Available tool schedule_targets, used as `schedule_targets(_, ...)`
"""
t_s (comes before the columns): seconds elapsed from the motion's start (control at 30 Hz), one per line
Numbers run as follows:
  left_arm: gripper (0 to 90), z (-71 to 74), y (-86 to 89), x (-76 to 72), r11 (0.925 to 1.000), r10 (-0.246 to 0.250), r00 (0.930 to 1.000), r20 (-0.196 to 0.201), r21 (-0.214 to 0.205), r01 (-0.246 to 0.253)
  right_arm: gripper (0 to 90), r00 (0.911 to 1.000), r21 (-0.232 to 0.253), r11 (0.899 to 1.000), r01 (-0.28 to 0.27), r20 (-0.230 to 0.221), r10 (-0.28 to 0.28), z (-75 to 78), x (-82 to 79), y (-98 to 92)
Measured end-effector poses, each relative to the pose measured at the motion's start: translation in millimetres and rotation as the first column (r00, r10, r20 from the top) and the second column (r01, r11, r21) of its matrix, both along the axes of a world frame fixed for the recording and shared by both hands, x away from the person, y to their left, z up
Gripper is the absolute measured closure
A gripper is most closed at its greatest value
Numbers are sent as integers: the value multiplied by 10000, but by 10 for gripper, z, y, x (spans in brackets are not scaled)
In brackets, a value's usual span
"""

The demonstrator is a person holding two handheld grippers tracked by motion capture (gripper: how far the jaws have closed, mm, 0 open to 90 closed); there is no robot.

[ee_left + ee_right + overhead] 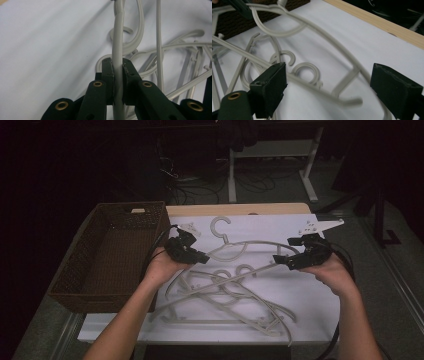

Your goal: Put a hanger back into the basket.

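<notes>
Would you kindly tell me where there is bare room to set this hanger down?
The wicker basket looks empty. The white cloth is bare near the right hand-held gripper, and between hanger and wooden edge. The hanger pile crowds the middle.

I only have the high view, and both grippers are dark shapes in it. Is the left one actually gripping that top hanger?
Observer: Yes. In the left gripper view, the left gripper has both pads pressed flat against the grey bar of the top hanger.
Operator: And the right one, is it holding the other end?
Observer: No. In the right gripper view, the right gripper is open with its jaws wide apart. The top hanger's curved arm runs through the gap, along with a straight bar from the pile. The pads are not closed on either one.
</notes>
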State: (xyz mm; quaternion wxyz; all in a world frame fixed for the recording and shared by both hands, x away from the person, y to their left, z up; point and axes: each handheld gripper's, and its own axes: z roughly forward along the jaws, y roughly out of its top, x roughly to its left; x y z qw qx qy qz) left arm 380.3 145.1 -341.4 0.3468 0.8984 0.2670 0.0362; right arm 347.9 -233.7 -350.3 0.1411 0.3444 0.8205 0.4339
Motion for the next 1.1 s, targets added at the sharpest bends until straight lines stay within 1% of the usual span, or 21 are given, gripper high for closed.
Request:
schedule_targets(0.1,830,77,52,-28,9997,247,9997,40,-72,-247,123,9998,33,9998,176,22,-176,-34,-63,-38)
schedule_targets(0.13,830,114,75,-51,9992,360,9993,50,-164,-359,123,9996,37,9996,291,19,-291,-53,-87,-46)
schedule_targets(0.17,830,149,94,-70,9988,454,9989,69,-208,-452,116,9988,59,9988,493,-48,-492,-83,-128,-46)
schedule_targets(0.23,830,209,123,-103,9979,595,9981,160,-252,-591,89,9982,123,9982,591,-40,-591,-137,-193,-50)
schedule_targets(0.27,830,240,142,-114,9974,677,9975,185,-243,-672,80,9980,185,9978,632,-107,-630,-159,-214,-51)
schedule_targets(0.37,829,326,222,-134,9948,1008,9942,377,-157,-1002,51,9967,364,9962,788,-202,-782,-251,-284,-62)
schedule_targets(0.43,829,390,302,-128,9929,1182,9920,451,-206,-1173,34,9951,427,9944,971,-246,-961,-314,-319,-66)
schedule_targets(0.6,829,549,500,-74,9875,1509,9871,530,-535,-1481,17,9935,330,9933,1103,-326,-1093,-441,-315,-51)
schedule_targets(0.7,829,650,627,-42,9848,1657,9840,660,-633,-1616,13,9927,260,9930,1148,-399,-1138,-498,-290,-33)
schedule_targets(0.8,829,757,796,-22,9807,1875,9784,873,-722,-1815,13,9930,164,9937,1113,-430,-1105,-527,-286,-17)
schedule_targets(0.87,829,820,943,-15,9768,2071,9729,1028,-780,-1997,13,9931,151,9939,1095,-428,-1088,-539,-290,-8)
schedule_targets(0.93,829,856,1067,-11,9727,2251,9678,1123,-833,-2165,13,9929,95,9937,1117,-433,-1112,-545,-294,2)
schedule_targets(1.0,829,883,1234,-10,9671,2462,9619,1191,-966,-2355,13,9929,27,9938,1107,-442,-1105,-551,-290,10)
schedule_targets(1.03,829,889,1291,-9,9658,2505,9606,1205,-1004,-2393,13,9930,-11,9940,1096,-438,-1095,-553,-289,15)
schedule_targets(1.1,828,901,1437,-11,9614,2664,9559,1237,-1053,-2543,13,9934,-43,9944,1057,-437,-1058,-558,-288,26)
